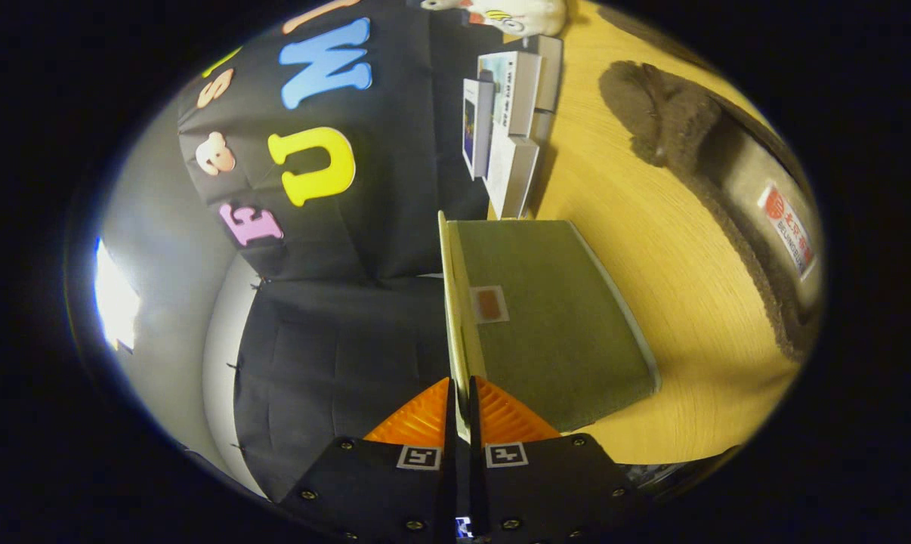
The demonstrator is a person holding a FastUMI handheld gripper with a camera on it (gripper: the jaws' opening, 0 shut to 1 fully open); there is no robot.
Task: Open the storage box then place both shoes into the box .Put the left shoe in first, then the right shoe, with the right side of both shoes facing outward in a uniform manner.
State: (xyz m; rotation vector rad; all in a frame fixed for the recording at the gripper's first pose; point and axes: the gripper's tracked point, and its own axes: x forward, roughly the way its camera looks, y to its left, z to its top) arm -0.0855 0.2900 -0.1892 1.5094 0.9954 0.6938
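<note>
My gripper [461, 412] is shut on the thin pale edge of the storage box's flap [452, 302], which runs straight ahead from between the fingers. Beside that edge spreads the flap's olive-green face [561, 325], with a pale rim and a small orange patch [489, 304]. The view is rolled sideways. One brown fuzzy shoe [674, 121] with a beige insole and a label lies on the wooden table [652, 249], beyond the green face and apart from it. The box's inside is hidden.
Several small white cartons [510, 128] stand in a row beyond the flap, near the black cloth wall [350, 340]. A white plush toy [512, 13] lies past them. A bright lamp [115, 302] glares at the far side.
</note>
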